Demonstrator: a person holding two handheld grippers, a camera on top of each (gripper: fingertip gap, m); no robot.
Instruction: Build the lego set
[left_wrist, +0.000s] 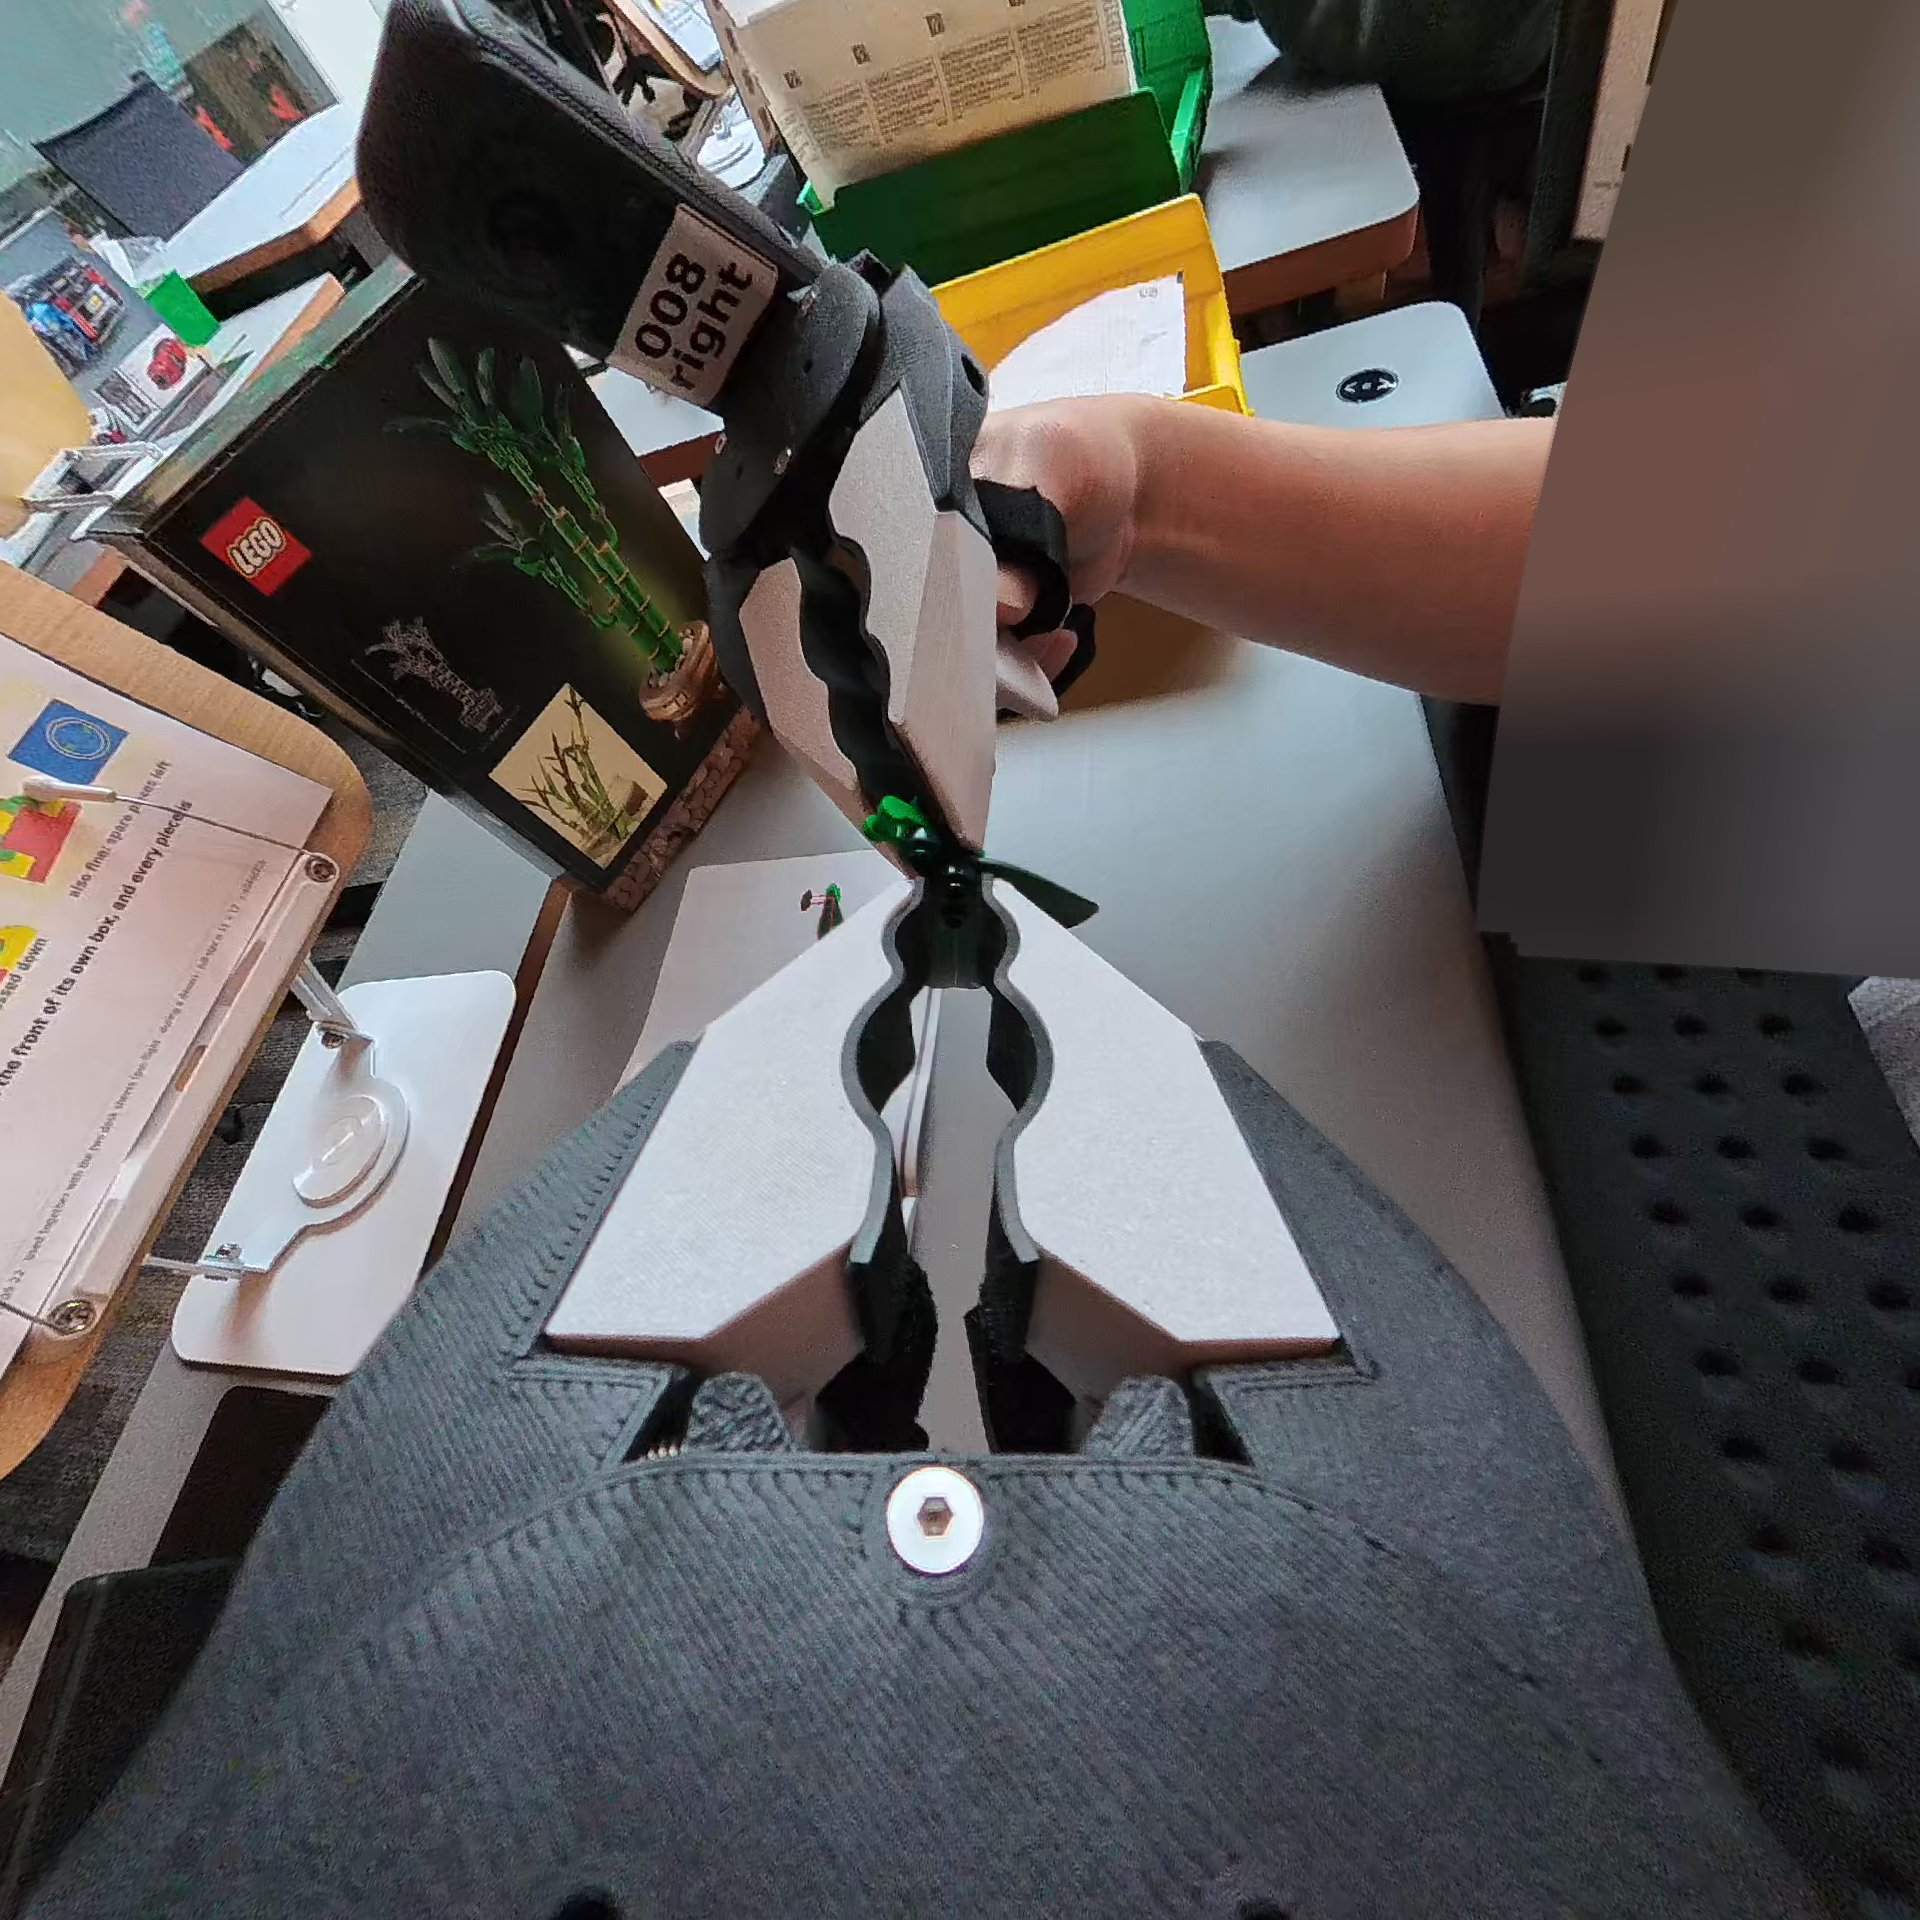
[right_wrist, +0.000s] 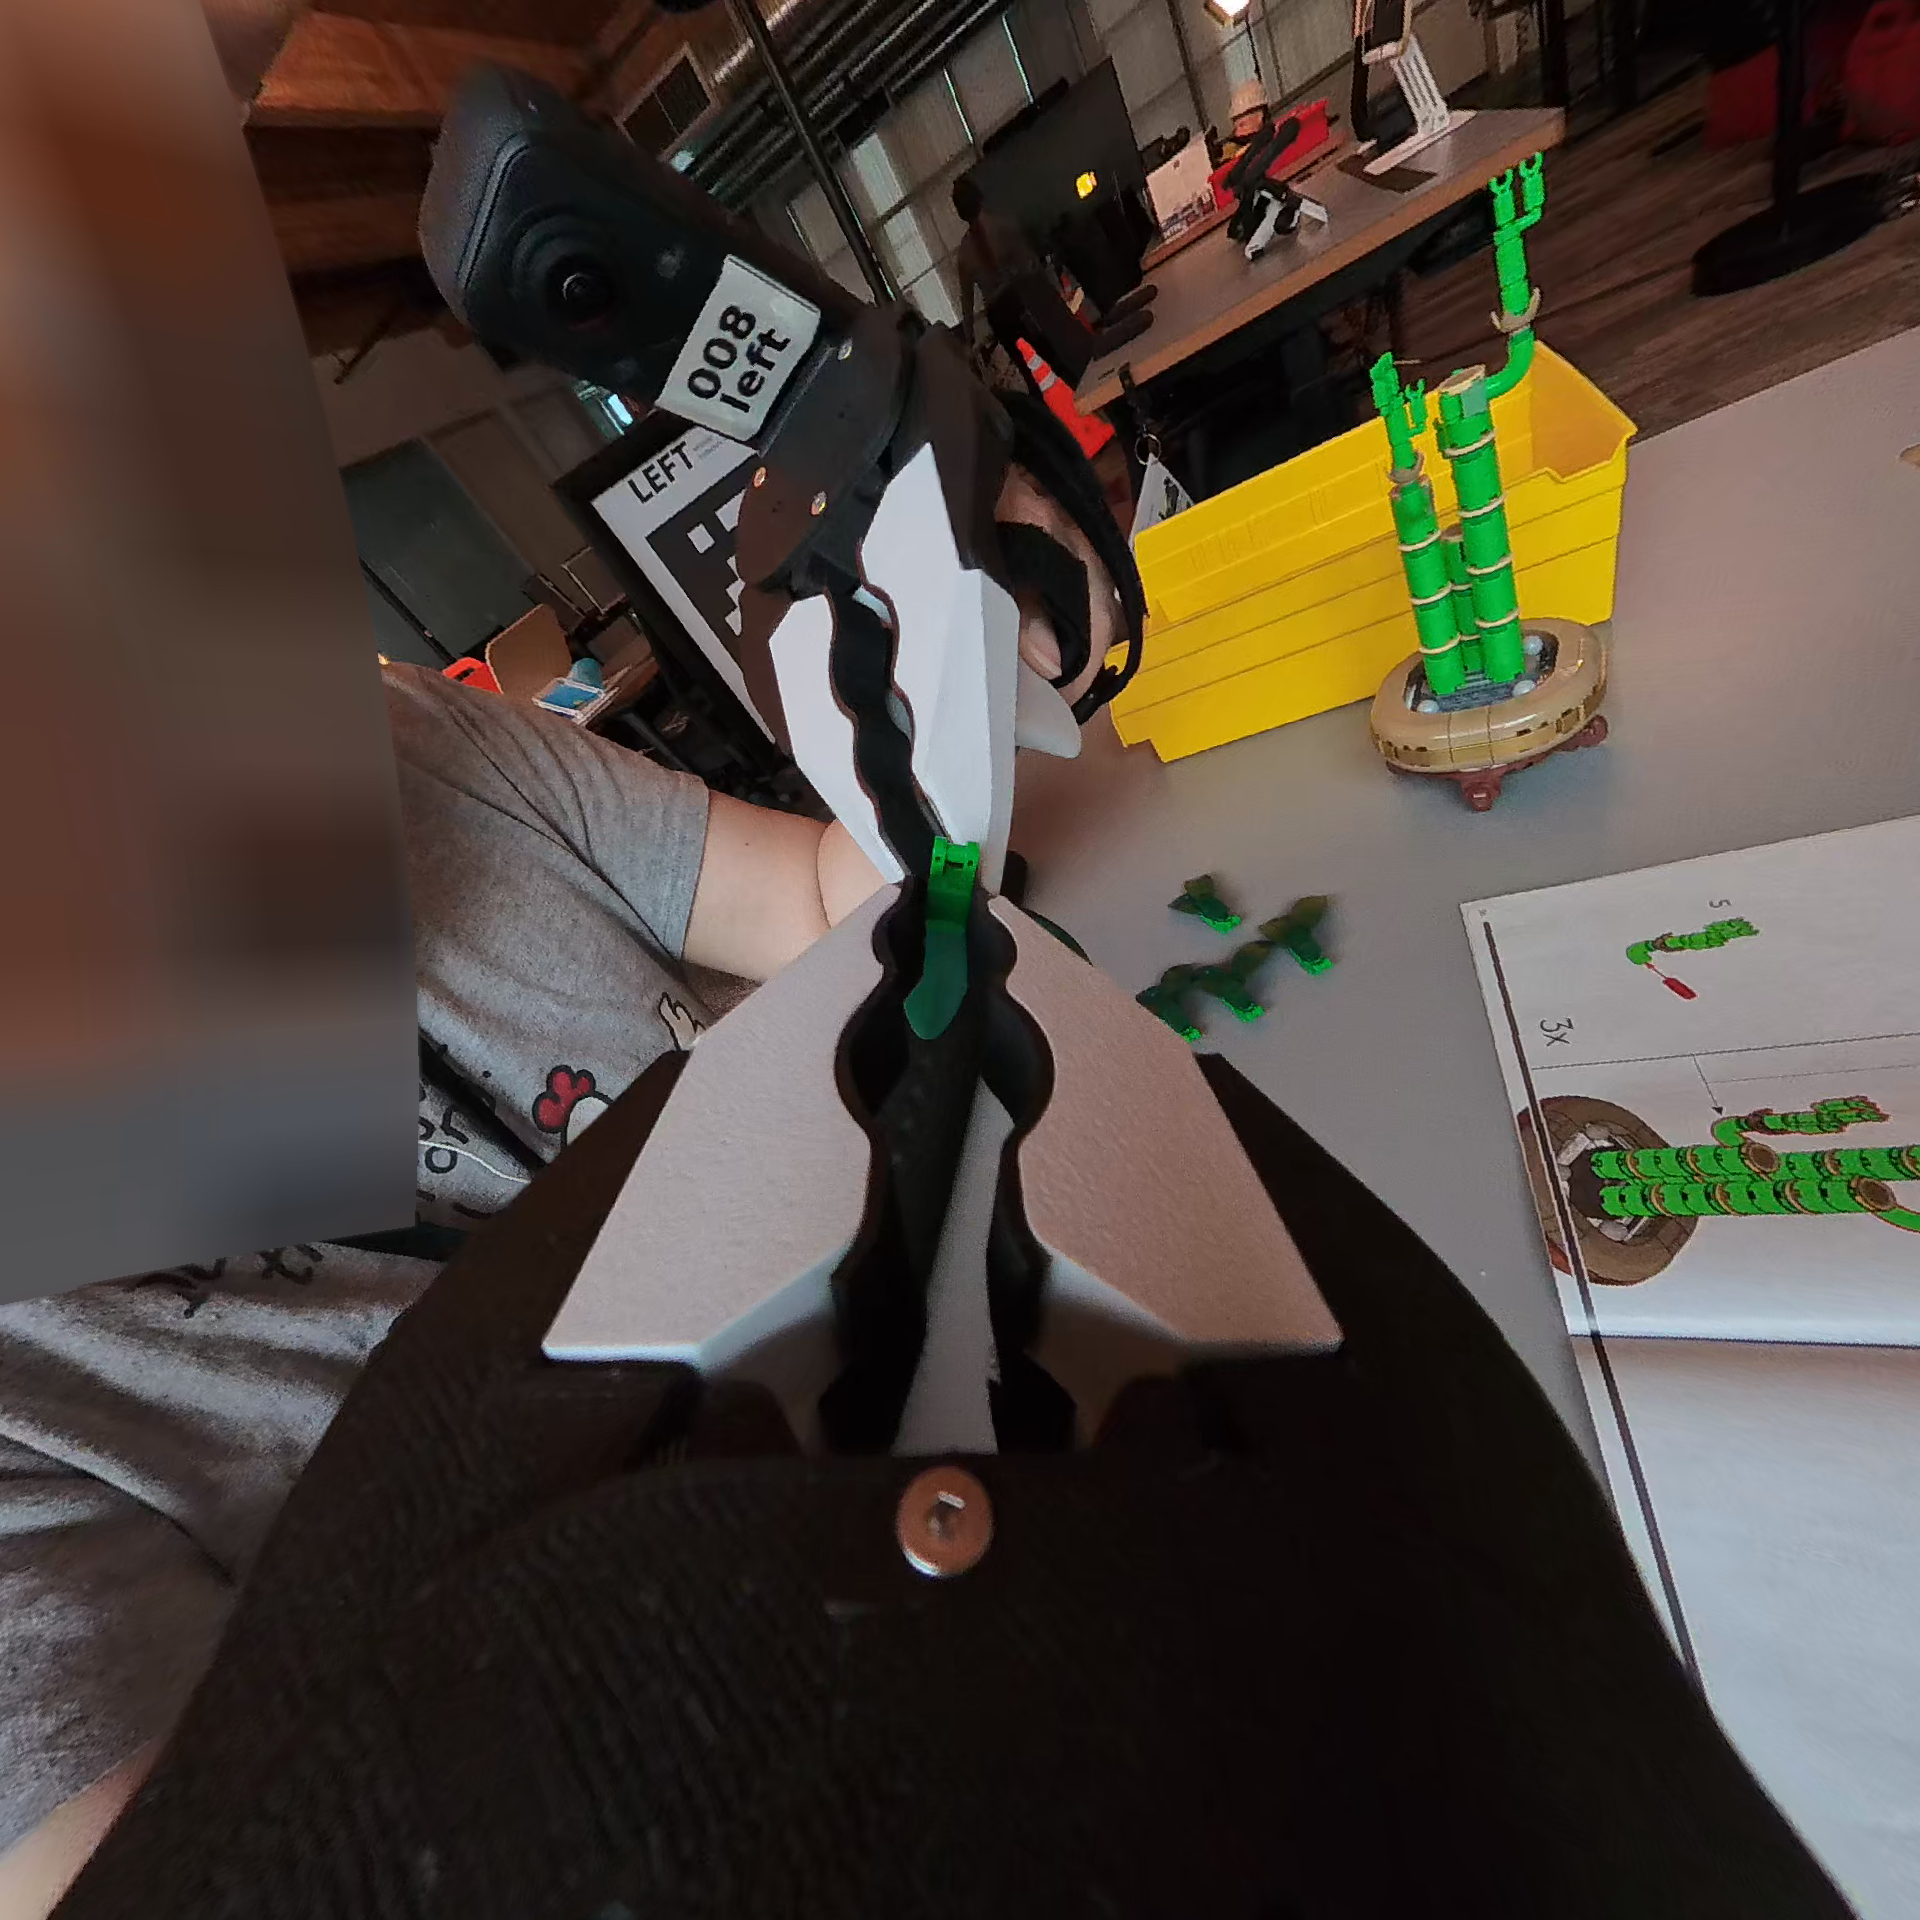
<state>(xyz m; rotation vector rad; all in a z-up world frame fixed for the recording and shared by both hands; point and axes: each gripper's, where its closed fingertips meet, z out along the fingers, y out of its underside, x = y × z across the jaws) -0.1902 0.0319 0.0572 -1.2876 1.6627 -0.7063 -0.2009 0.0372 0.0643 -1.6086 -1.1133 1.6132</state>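
Note:
My left gripper (left_wrist: 951, 902) is shut on a small dark green leaf piece (left_wrist: 954, 935), whose leaf tip (left_wrist: 1049, 899) sticks out to the right. My right gripper (right_wrist: 945, 896) is shut on a bright green clip with a dark green leaf (right_wrist: 940, 940). The two grippers meet tip to tip above the table and their pieces touch. The right gripper (left_wrist: 935, 836) comes down from above in the left wrist view, and the left gripper (right_wrist: 948, 864) does the same in the right wrist view. A part-built green bamboo model (right_wrist: 1475, 582) stands in a tan pot at the far right.
Several loose green leaf pieces (right_wrist: 1236, 956) lie on the grey table (right_wrist: 1299, 831). An open instruction booklet (right_wrist: 1714, 1091) lies at the right. A yellow bin (right_wrist: 1299, 582) stands behind. The set's box (left_wrist: 447, 592), a page on a stand (left_wrist: 135, 935) and a black perforated mat (left_wrist: 1714, 1247) flank the grippers. The tips of both grippers are at nearly the same place.

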